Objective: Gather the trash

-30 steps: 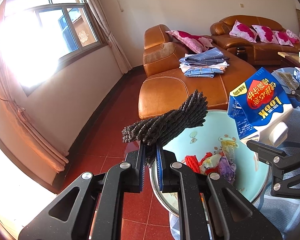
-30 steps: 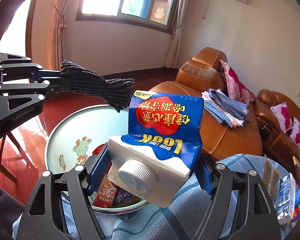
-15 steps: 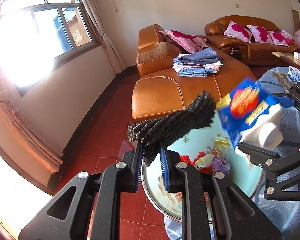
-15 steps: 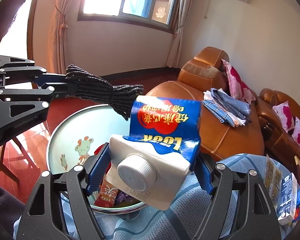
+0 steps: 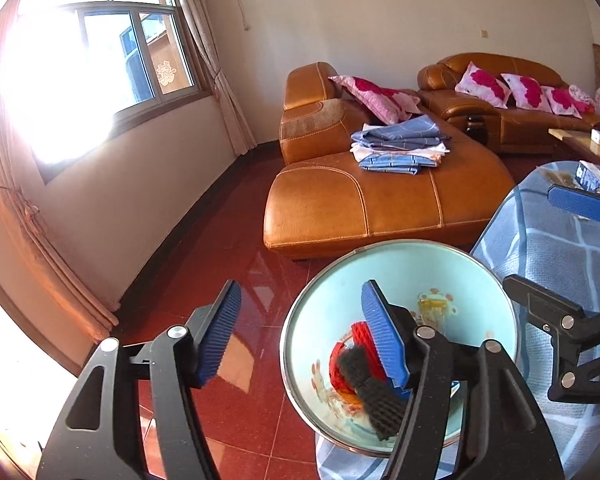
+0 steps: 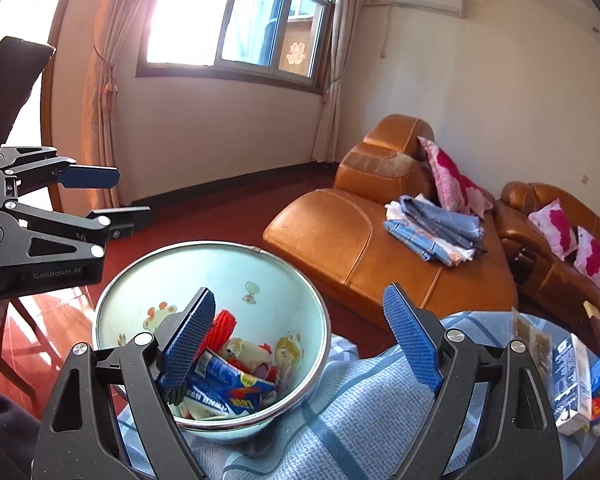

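Below the parted fingers of both grippers, pale blue trash bin [image 6: 284, 280] on checked cloth, left gripper [image 5: 300, 332] opening and empty, dark knitted rag [image 5: 374, 390] lying in bin, right gripper [image 6: 300, 344] opening and empty, blue milk carton [image 6: 230, 394] inside bin beneath its left finger

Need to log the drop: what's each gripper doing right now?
Left gripper: opening, nothing between its fingers; dark scrubber lies in the bin.
Right gripper: opening, empty; blue carton in the bin.
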`<state>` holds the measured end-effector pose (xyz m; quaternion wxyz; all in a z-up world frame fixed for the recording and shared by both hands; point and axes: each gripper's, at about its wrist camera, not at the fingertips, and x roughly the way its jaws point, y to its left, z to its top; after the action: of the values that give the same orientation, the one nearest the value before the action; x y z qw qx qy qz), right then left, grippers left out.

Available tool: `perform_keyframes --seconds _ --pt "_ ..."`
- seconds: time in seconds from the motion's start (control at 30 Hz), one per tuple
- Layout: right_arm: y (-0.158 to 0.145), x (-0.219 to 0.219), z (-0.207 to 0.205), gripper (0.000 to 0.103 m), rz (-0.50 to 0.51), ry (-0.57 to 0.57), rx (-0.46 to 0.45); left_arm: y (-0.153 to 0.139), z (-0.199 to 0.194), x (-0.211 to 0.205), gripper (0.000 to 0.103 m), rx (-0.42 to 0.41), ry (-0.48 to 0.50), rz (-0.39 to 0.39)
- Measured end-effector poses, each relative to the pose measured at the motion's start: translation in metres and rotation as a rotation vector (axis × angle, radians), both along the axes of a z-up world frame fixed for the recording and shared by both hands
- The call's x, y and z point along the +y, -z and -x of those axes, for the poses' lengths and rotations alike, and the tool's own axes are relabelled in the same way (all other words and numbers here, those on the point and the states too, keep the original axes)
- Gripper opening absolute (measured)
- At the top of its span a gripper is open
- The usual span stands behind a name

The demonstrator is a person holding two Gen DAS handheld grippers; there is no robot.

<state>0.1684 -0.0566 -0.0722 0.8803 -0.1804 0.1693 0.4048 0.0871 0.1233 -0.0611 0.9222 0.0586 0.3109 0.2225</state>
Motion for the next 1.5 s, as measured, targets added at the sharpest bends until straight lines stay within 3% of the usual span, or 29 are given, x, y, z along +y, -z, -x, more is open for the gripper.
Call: perform_keyframes --seconds 0.17,0.27,0.53,1.5 --pt "-0.008 -0.022 -0.002 0.085 -0.085 0.102 -0.03 -0.006 0.002 -0.006 0.063 -0.036 0.025 0.028" --pt "-0.01 -0.034 -0.004 0.085 -0.115 0.148 -0.023 -0.012 0.006 -0.01 0.077 -0.071 0.023 0.026" --pt "-0.009 -0.05 0.001 0.086 -0.152 0.207 -0.028 -0.021 0.011 -0.017 0.082 -0.119 0.038 0.036" --pt "-0.007 -0.053 0.001 0.087 -0.166 0.222 -0.023 -0.014 0.011 -0.016 0.084 -0.117 0.039 0.03"
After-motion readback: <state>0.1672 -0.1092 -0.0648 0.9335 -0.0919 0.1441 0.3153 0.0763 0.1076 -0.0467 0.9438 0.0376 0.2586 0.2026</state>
